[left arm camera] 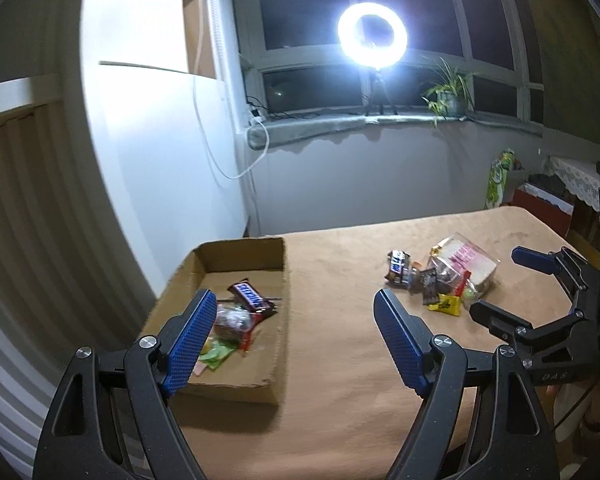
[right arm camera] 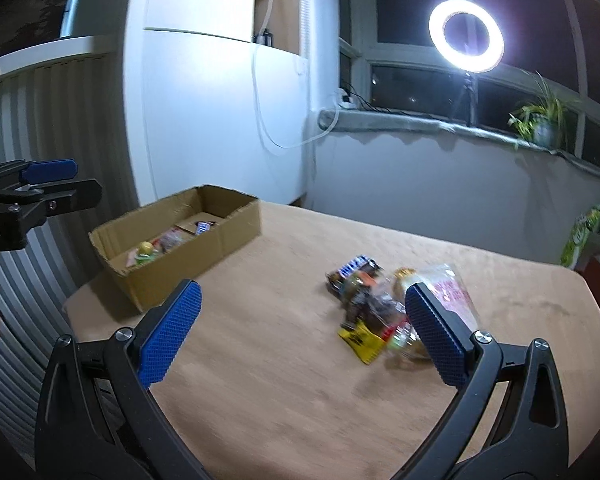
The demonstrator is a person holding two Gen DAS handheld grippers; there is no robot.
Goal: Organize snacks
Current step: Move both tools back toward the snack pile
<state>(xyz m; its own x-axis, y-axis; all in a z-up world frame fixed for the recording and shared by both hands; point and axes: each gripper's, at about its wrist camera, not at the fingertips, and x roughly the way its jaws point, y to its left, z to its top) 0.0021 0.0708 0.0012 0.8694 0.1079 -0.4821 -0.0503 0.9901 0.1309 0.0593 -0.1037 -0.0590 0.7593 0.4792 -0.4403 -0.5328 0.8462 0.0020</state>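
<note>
The left gripper [left arm camera: 296, 336] and the right gripper [right arm camera: 300, 328] both gape wide with nothing between their blue pads. On the table [right arm camera: 284, 392], a loose snack pile [right arm camera: 384, 308] lies toward the right edge: yellow packet nearest, clear bag behind. The cardboard box [left arm camera: 278, 316] sits at the far left corner, holding a Snickers bar [left arm camera: 252, 294] angled diagonally.

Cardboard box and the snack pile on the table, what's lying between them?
Nothing: between the cardboard box and the snack pile only bare table shows, clearest in the right wrist view.
</note>
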